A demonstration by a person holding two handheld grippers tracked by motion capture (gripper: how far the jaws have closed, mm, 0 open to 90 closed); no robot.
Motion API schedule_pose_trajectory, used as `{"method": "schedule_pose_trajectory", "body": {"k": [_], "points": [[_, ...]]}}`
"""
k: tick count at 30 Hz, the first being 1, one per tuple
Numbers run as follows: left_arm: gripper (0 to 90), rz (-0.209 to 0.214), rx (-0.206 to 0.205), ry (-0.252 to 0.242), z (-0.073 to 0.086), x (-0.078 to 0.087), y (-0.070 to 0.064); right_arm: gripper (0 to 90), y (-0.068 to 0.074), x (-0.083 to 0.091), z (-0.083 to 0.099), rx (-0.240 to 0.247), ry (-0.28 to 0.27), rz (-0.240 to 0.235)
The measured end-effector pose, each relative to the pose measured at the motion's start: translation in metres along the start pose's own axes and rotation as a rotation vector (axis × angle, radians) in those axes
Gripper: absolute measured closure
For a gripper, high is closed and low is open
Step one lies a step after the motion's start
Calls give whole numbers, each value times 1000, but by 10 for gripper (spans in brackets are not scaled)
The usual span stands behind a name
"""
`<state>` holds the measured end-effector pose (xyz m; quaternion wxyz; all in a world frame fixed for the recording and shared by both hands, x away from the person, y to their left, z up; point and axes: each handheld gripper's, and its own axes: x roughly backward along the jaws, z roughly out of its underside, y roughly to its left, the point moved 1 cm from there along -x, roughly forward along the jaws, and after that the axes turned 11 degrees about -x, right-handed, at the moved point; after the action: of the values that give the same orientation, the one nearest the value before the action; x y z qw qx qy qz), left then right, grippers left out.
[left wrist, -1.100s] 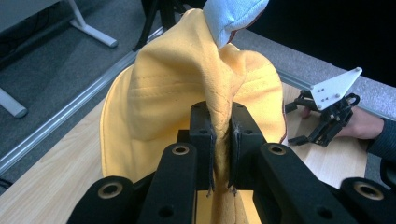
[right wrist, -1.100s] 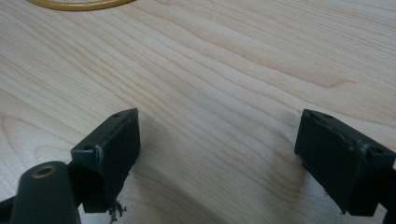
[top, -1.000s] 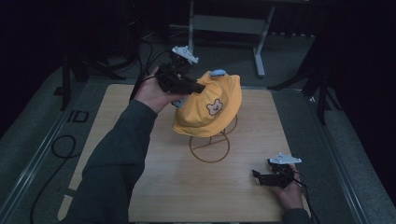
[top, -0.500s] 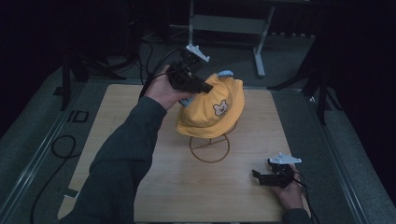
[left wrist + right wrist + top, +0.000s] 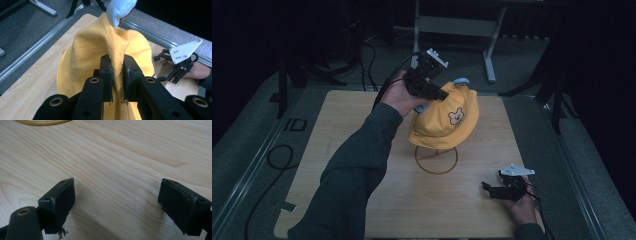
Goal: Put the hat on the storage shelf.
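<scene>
Hat point(image 5: 443, 120), yellow with a bear patch, is sitting tilted over a wire stand point(image 5: 436, 159) at the table's point(image 5: 347, 130) middle, pinched at its crown. At left, the left gripper point(image 5: 439, 95) is clamping a ridge of the fabric between nearly shut jaws, gathering it toward the blue ear point(image 5: 120, 10); the fold is running straight away along the jaws. The hat is hanging just below and to the right of that gripper, so any lift looks set to go up off the stand. At right, the right gripper point(image 5: 492, 190) is resting wide open and empty on the wood, well apart from the hat and the farther of the two.
</scene>
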<state>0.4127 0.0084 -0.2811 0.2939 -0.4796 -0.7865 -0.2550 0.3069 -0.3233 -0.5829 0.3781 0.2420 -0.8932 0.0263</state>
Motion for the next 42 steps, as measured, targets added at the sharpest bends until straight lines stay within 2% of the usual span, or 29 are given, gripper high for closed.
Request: {"method": "schedule_pose_trajectory", "body": {"k": [9,15,17,25,27,29,30,31,34,37,39,42], "points": [[756,-14,-2,29,-2,-20,0,141,0,0,0,-2,1,0],[747,-17,9,38,2,-32,0,141,0,0,0,-2,1,0],[750,-27,11,43,5,-34,1,141,0,0,0,-2,1,0],[743,-21,50,33,17,-33,7,141,0,0,0,-4,0,0],[695,-33,59,37,18,-32,7,141,0,0,0,-4,1,-1],[590,-38,70,37,18,-32,7,141,0,0,0,-4,1,0],[590,-44,92,41,18,-31,8,141,0,0,0,-4,0,-1],[485,-54,100,40,19,-31,8,141,0,0,0,-4,0,-1],[371,-93,111,33,22,-28,7,141,0,0,0,-5,0,-1],[299,-111,126,5,26,-22,9,141,0,0,0,-5,0,-1],[283,-112,135,-19,29,-16,10,141,0,0,0,-5,0,-1],[267,-121,133,-30,33,-7,12,141,0,0,0,-5,0,-1]]}}
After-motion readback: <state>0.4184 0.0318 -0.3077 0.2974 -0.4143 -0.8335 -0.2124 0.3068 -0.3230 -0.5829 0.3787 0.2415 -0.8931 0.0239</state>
